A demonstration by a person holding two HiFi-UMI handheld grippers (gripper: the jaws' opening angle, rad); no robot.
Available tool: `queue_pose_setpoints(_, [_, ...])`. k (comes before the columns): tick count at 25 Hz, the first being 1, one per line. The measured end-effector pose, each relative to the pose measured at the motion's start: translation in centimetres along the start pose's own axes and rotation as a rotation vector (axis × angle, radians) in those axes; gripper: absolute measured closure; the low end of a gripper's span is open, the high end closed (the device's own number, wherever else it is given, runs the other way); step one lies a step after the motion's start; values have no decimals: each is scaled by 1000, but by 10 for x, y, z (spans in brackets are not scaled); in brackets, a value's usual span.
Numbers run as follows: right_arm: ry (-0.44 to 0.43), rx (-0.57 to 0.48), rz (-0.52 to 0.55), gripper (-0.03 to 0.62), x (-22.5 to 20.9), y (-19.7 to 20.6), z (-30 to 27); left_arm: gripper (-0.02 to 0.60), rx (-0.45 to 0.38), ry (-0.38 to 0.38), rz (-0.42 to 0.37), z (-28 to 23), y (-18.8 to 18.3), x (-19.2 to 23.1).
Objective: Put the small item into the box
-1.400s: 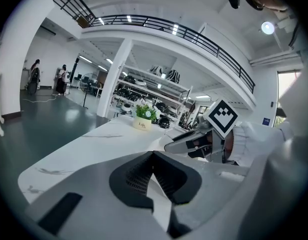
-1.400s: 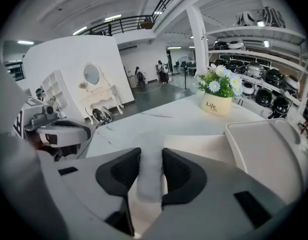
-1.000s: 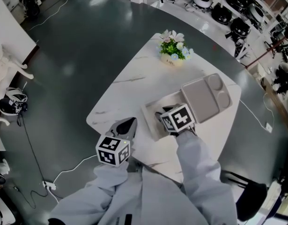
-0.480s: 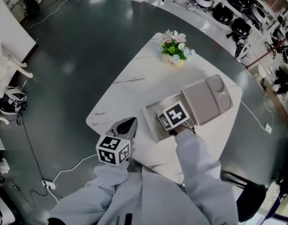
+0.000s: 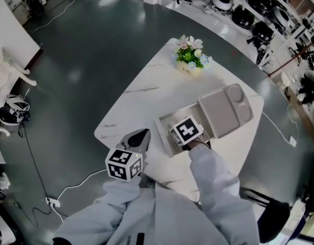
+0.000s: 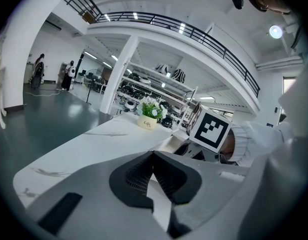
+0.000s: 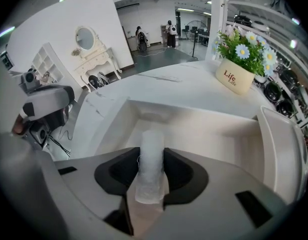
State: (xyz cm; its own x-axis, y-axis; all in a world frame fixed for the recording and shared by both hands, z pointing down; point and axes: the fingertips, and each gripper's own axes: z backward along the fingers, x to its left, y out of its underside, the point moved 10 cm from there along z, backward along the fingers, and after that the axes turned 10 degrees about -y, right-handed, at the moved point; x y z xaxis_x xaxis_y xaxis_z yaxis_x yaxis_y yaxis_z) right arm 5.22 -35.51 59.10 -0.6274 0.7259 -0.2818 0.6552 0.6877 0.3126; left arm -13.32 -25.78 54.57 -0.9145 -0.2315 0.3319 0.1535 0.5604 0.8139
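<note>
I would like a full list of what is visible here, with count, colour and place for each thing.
table: one, white marble, centre of the head view.
floor: one, dark grey, around the table.
flower pot: one, cream, white and blue flowers, table's far corner.
box: one, cream, open, under the right gripper.
lid: one, pale grey, lying open at the box's right.
roll: one, white, between the right gripper's jaws, over the box.
left gripper: one, grey, shut, empty, table's near edge.
right gripper: one, grey, pads touching the roll; jaws have just been opening.
sleeves: two, pale grey, bottom.
</note>
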Motion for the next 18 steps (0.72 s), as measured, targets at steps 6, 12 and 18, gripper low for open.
queue_pose_setpoints(6, [12, 12, -28, 411, 3, 5, 0, 582, -14, 0, 11, 2, -2, 0])
queue_pose_setpoints(12, [-3, -82, -29, 432, 4, 6, 15, 583, -45, 7, -1, 11, -12, -4])
queue_pose_setpoints(18, [-12, -182, -39, 504, 9, 13, 40, 583, -77, 21, -22, 19, -20, -12])
